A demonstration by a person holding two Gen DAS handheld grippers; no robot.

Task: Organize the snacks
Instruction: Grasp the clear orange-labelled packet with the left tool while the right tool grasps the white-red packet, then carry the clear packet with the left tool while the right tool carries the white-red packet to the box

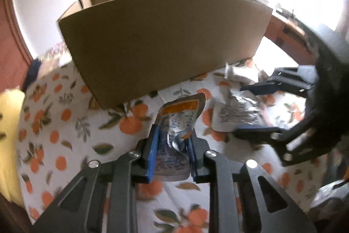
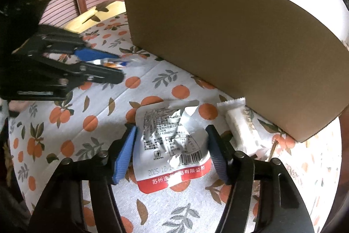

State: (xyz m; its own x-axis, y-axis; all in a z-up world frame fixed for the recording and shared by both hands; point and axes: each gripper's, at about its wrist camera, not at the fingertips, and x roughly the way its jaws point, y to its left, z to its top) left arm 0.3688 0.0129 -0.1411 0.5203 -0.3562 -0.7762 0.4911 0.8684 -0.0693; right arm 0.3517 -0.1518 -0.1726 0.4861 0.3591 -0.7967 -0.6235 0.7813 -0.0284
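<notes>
My left gripper (image 1: 173,130) is shut on a crumpled silver snack packet with an orange label (image 1: 181,110), held a little above the cloth in front of the cardboard box (image 1: 163,36). In the right wrist view that gripper (image 2: 121,66) shows at the left with the packet (image 2: 109,62) pinched between its fingers. My right gripper (image 2: 171,130) stands over a silver packet with a red band (image 2: 172,145) that lies flat on the cloth. Its blue pads (image 2: 125,152) flank the packet's two side edges without squeezing it. The right gripper (image 1: 240,110) also shows in the left wrist view.
The box (image 2: 218,47) is tall and open-topped and stands on an orange-print tablecloth (image 2: 65,123). A white wrapped bar (image 2: 242,128) lies against its near wall, to the right of my right gripper. A yellow cushion (image 1: 8,134) sits at the cloth's left edge. Another silver packet (image 1: 329,191) lies at the lower right.
</notes>
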